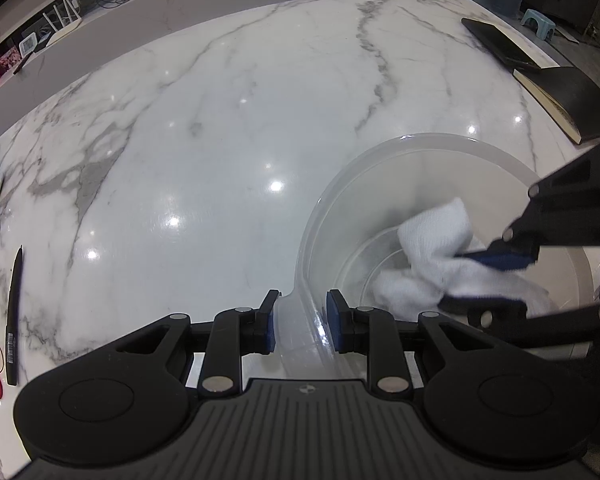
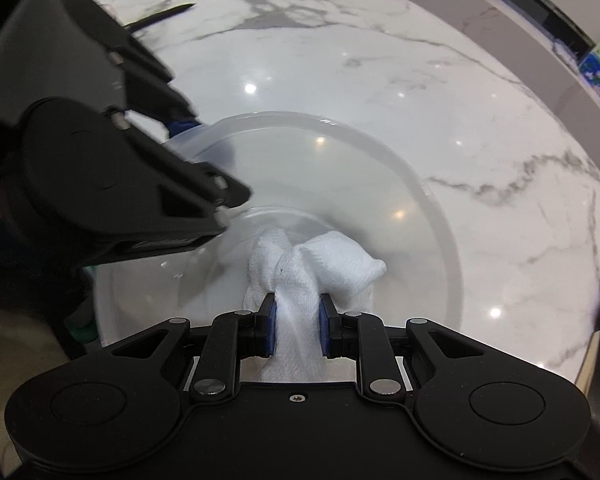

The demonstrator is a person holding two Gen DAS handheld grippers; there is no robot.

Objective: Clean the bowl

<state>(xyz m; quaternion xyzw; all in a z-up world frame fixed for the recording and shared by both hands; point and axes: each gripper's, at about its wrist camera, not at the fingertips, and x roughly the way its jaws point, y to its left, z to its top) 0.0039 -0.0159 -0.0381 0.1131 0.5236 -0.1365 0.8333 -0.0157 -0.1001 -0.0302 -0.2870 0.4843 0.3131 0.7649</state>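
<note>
A clear plastic bowl (image 1: 384,168) stands on the marble table at the right of the left wrist view; it fills the middle of the right wrist view (image 2: 380,152). My left gripper (image 1: 302,320) is shut on the bowl's near rim, one pad outside and one inside the wall. A bunched white cloth (image 1: 432,256) lies against the bowl's inside bottom. My right gripper (image 2: 298,320) is shut on that cloth (image 2: 324,264) and reaches down into the bowl. In the left wrist view the right gripper (image 1: 472,280) enters from the right edge. The left gripper (image 2: 188,128) shows at the upper left of the right wrist view.
The marble table (image 1: 220,128) spreads wide to the left and beyond the bowl. A black pen (image 1: 14,312) and a red tag lie near its left edge. A black phone (image 1: 500,46) and a dark notebook (image 1: 568,100) sit at the far right corner.
</note>
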